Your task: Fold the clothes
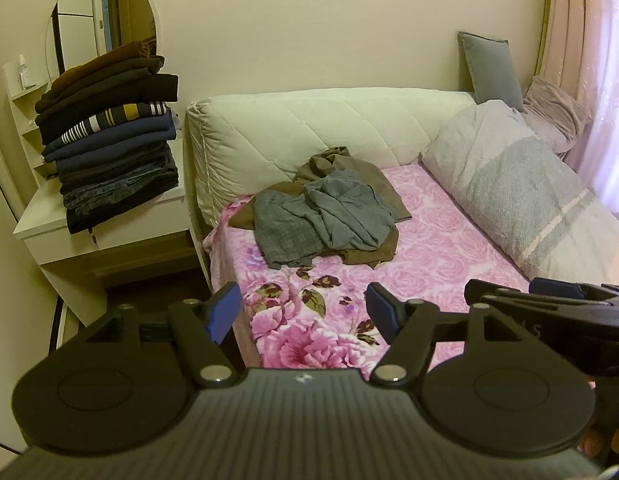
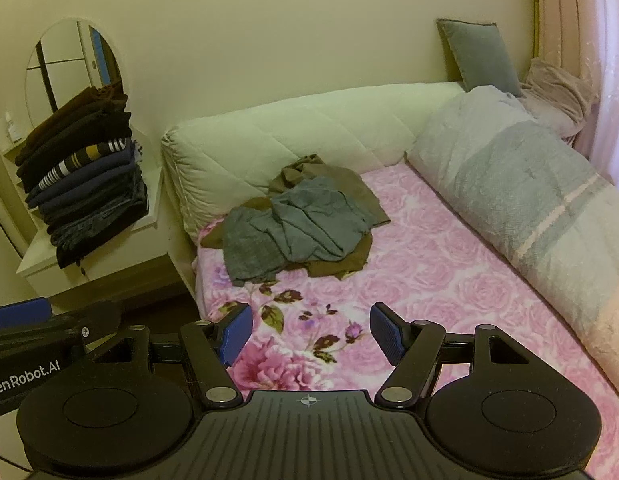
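Observation:
A crumpled heap of clothes (image 1: 329,208) (image 2: 301,228), grey pieces lying over brown ones, sits on the pink flowered bedsheet (image 1: 429,264) (image 2: 421,280) near the cream headboard. My left gripper (image 1: 303,312) hovers open above the near end of the bed, well short of the heap, with nothing between its blue pads. My right gripper (image 2: 311,332) is open too, side by side with the left one and just as far from the heap. Each gripper shows at the edge of the other's view.
A tall stack of folded dark clothes (image 1: 109,148) (image 2: 85,176) stands on a white dressing table (image 1: 49,220) left of the bed, under an oval mirror. A rolled grey quilt (image 1: 521,196) (image 2: 529,192) and pillows line the bed's right side by pink curtains.

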`<move>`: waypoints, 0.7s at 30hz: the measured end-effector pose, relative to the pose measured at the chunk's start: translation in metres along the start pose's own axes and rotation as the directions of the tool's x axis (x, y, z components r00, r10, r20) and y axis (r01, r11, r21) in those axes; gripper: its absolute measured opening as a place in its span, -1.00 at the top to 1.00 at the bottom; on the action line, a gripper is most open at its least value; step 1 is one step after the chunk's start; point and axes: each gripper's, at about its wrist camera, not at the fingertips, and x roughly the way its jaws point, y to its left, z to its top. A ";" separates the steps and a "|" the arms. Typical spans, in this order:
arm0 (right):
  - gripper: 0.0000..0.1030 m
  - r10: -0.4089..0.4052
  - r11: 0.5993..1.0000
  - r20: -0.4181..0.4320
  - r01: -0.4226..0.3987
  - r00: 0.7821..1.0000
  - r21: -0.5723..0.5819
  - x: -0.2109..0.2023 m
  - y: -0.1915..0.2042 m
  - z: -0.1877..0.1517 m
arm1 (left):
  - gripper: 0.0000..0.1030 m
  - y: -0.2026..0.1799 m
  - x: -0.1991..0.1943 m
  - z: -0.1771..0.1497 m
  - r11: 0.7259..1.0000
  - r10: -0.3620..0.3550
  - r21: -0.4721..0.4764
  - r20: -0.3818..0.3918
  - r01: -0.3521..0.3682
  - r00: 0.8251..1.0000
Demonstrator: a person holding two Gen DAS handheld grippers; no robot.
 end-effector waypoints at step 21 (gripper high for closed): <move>-0.32 -0.012 1.000 0.019 0.012 1.000 -0.002 -0.006 0.001 0.002 | -0.28 -0.001 -0.001 -0.004 1.000 0.009 0.009 0.006 -0.009 1.000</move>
